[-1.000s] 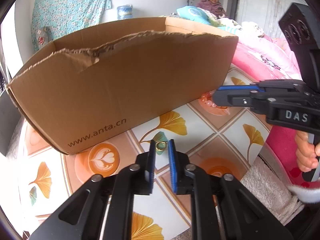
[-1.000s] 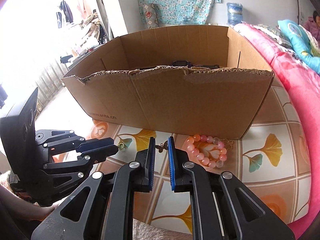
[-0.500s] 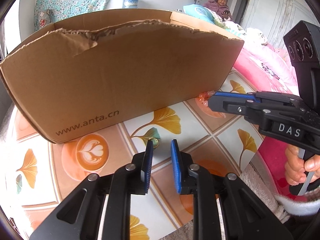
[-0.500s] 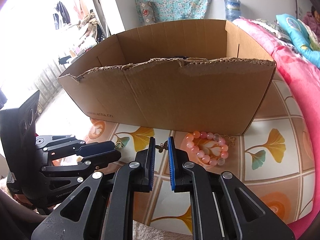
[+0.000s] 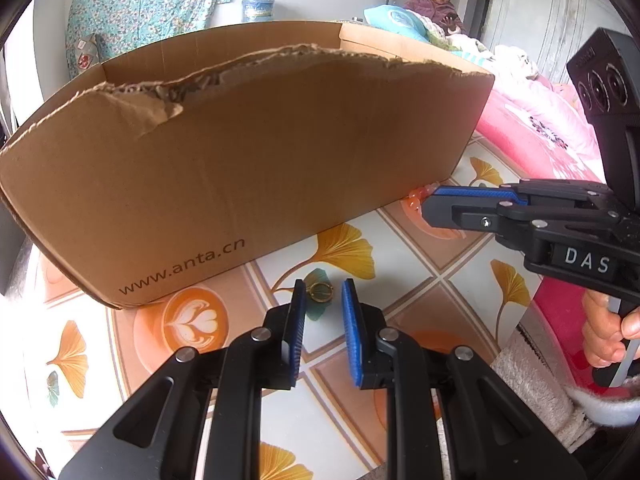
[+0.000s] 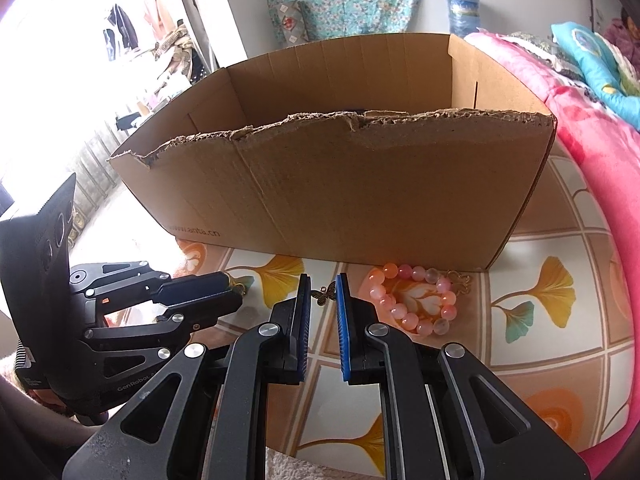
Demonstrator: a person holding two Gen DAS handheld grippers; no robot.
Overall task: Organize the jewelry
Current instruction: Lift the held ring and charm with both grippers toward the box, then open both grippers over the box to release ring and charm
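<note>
Cardboard box [image 6: 360, 196], open-topped with a torn front edge, stands on a tiled-pattern table [image 6: 532, 364] and takes up most of its far side. It reads as the likely container for the jewelry.

Items on the table in front of the box, not yet put away:
- Gold ring [image 5: 321, 292], near the box's front wall toward the left corner, in line with the gap of the left gripper [image 5: 323, 296].
- Small butterfly charm [image 6: 325, 295], in front of the middle of the box, just ahead of the right gripper [image 6: 322, 286].
- Pink bead bracelet [image 6: 414, 300], toward the box's right front corner, with a gold charm at its far side.

Grippers: both have their blue pads a narrow gap apart and nothing clamped; neither touches a piece.

Progress, as a judgement: early. Three pieces remain outside the box, none held.

Not made out: the floor of the box is hidden behind its front wall; only a dark sliver shows above the torn edge, unidentifiable. Whether the ring lies flat cannot be told. In the left wrist view the bracelet is mostly covered by the right gripper.
</note>
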